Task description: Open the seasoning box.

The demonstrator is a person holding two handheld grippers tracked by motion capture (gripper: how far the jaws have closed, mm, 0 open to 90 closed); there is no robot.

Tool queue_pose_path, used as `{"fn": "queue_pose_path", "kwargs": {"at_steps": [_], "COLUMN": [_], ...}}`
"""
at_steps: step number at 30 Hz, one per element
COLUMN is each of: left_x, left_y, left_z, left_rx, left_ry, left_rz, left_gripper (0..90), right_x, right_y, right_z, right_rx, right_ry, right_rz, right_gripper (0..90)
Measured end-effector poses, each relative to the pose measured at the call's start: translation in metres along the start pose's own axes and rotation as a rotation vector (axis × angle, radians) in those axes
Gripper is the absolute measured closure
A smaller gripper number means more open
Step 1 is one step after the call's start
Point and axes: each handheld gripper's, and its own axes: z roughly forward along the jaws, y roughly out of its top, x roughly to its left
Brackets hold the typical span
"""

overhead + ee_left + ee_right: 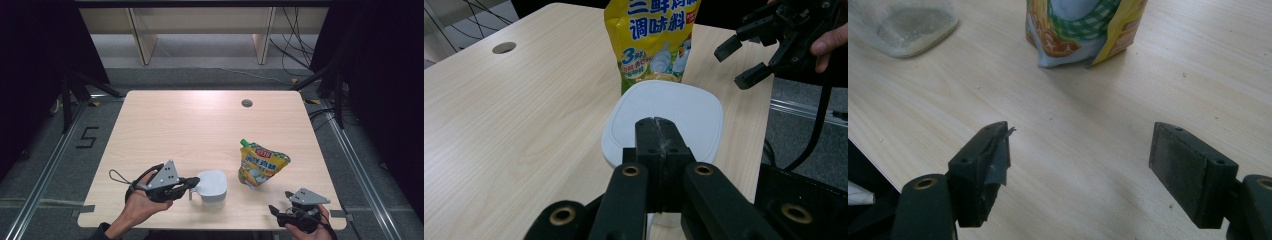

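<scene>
A white-lidded translucent container (214,186) stands near the table's front edge. My left gripper (194,183) reaches it from the left, jaws shut, its tips over the near rim of the white lid (674,112); whether they pinch a tab there is hidden. Just behind the container a yellow seasoning pouch (261,165) stands upright, printed with green and blue (651,40). My right gripper (281,201) hovers open at the front right corner, short of the pouch (1083,30), nothing between its jaws (1080,170). The container's frosted base (903,25) lies to the far left of that view.
The light wooden table (190,125) has a round cable hole (246,103) at the back right. Its front edge runs close under both hands. Black frames and cables stand on the floor around it, and wooden furniture legs (142,40) behind.
</scene>
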Motion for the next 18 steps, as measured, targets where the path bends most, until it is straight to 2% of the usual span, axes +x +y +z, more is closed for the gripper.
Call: {"fn": "queue_pose_path", "kwargs": {"at_steps": [1, 2, 3, 12, 13, 14, 15, 16, 17, 18], "left_x": [0.0, 0.002, 0.002, 0.003, 0.004, 0.005, 0.004, 0.004, 0.004, 0.004], "left_y": [0.0, 0.002, 0.002, -0.004, -0.004, -0.004, -0.005, -0.005, -0.005, -0.006], "left_z": [0.002, 0.002, 0.003, 0.011, 0.012, 0.011, 0.011, 0.011, 0.011, 0.012], "left_rx": [-0.007, 0.001, 0.005, 0.036, 0.027, 0.029, 0.031, 0.029, 0.024, 0.015], "left_ry": [-0.003, -0.005, -0.008, 0.0, -0.005, -0.005, -0.002, 0.0, -0.001, -0.003], "left_rz": [-0.011, 0.003, -0.01, -0.009, -0.012, -0.002, -0.017, -0.023, -0.024, -0.031], "left_gripper": [89.2, 89.2, 89.2, 89.2, 89.1, 89.2, 89.1, 89.1, 89.1, 89.1], "right_x": [0.0, 0.0, 0.0, 0.003, 0.006, 0.005, 0.007, 0.007, 0.008, 0.01], "right_y": [0.0, 0.0, 0.0, 0.001, 0.002, 0.003, 0.004, 0.004, 0.005, 0.007], "right_z": [0.0, -0.001, -0.001, 0.0, -0.001, -0.001, -0.002, -0.002, -0.003, -0.004], "right_rx": [0.0, 0.007, 0.007, -0.004, 0.002, -0.011, -0.033, -0.033, -0.032, -0.068], "right_ry": [0.0, -0.006, -0.005, 0.011, 0.01, 0.015, 0.024, 0.024, 0.033, 0.045], "right_rz": [0.0, -0.003, -0.003, -0.003, 0.021, -0.013, -0.019, -0.019, -0.017, -0.017], "right_gripper": [25.4, 25.4, 25.4, 25.5, 25.9, 27.7, 33.9, 33.9, 37.6, 38.6]}}
